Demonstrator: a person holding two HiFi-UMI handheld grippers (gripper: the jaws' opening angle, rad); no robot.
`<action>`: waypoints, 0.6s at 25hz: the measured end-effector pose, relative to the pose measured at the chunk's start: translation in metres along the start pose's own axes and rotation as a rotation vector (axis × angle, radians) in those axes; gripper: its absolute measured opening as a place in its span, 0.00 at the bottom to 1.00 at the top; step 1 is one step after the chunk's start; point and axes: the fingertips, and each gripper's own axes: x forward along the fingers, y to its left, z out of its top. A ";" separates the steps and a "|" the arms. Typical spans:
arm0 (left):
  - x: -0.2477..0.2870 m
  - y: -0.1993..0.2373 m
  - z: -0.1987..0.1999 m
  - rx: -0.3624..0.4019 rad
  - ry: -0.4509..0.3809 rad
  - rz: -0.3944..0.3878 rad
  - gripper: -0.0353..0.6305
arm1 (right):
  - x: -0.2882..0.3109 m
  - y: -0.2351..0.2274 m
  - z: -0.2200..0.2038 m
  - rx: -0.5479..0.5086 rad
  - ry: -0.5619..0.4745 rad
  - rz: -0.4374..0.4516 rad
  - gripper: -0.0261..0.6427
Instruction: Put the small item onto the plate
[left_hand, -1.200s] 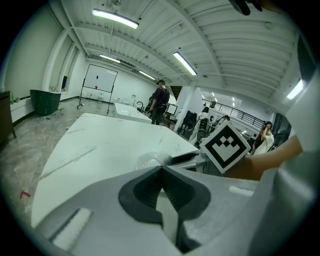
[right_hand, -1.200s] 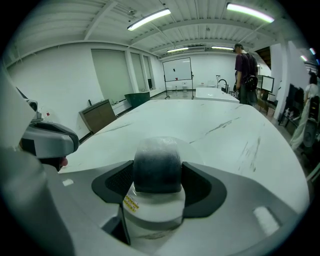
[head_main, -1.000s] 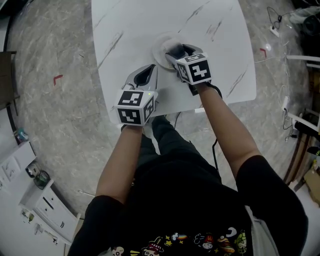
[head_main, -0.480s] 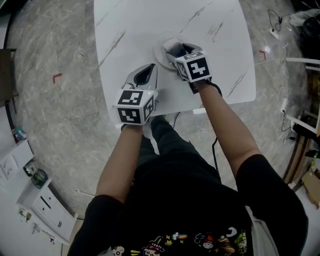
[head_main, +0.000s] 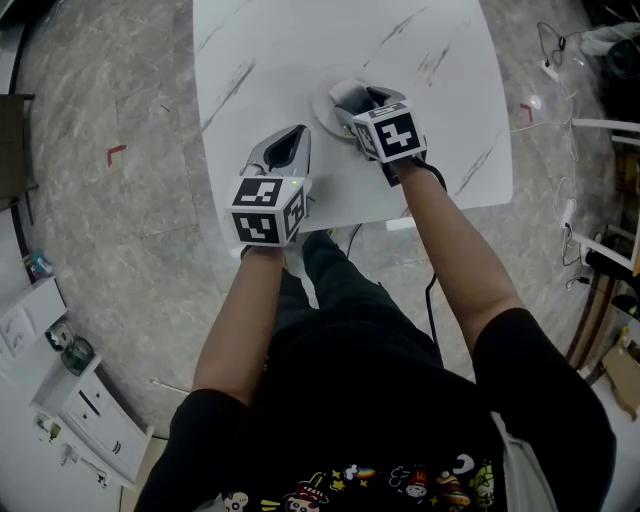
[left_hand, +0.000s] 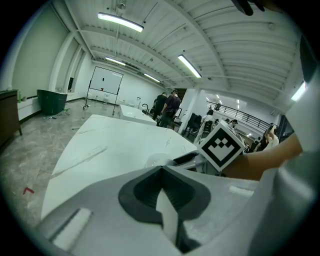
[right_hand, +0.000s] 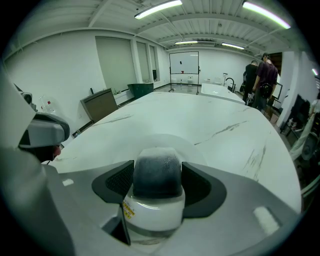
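Observation:
The small item (right_hand: 156, 172) is a little white jar with a dark frosted cap and a label on its side. My right gripper (right_hand: 157, 186) is shut on it, one pad on each side of the cap. In the head view the right gripper (head_main: 352, 102) holds the jar (head_main: 349, 95) over the white plate (head_main: 322, 108) at the middle of the table. I cannot tell whether the jar touches the plate (right_hand: 197, 145). My left gripper (head_main: 287, 150) rests shut and empty near the table's front edge, left of the plate. Its jaws (left_hand: 161, 172) meet with nothing between them.
The white marble-patterned table (head_main: 270, 50) stands on a grey stone floor (head_main: 110, 210). Cables and a socket strip (head_main: 548, 62) lie on the floor at the right. White furniture (head_main: 60, 400) is at the lower left. People (left_hand: 169, 107) stand far back in the hall.
Almost nothing differs. The right gripper stays over the plate with the jar in it, and the left gripper keeps its place.

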 end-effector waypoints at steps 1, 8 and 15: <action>0.000 0.001 0.000 0.000 0.000 0.000 0.05 | 0.000 0.000 0.000 -0.001 -0.001 -0.001 0.53; 0.001 0.001 -0.004 0.007 0.013 0.000 0.05 | -0.001 -0.001 -0.002 -0.004 -0.018 0.001 0.57; -0.011 -0.005 0.000 0.045 0.025 -0.023 0.05 | -0.059 0.006 0.021 0.092 -0.216 0.002 0.32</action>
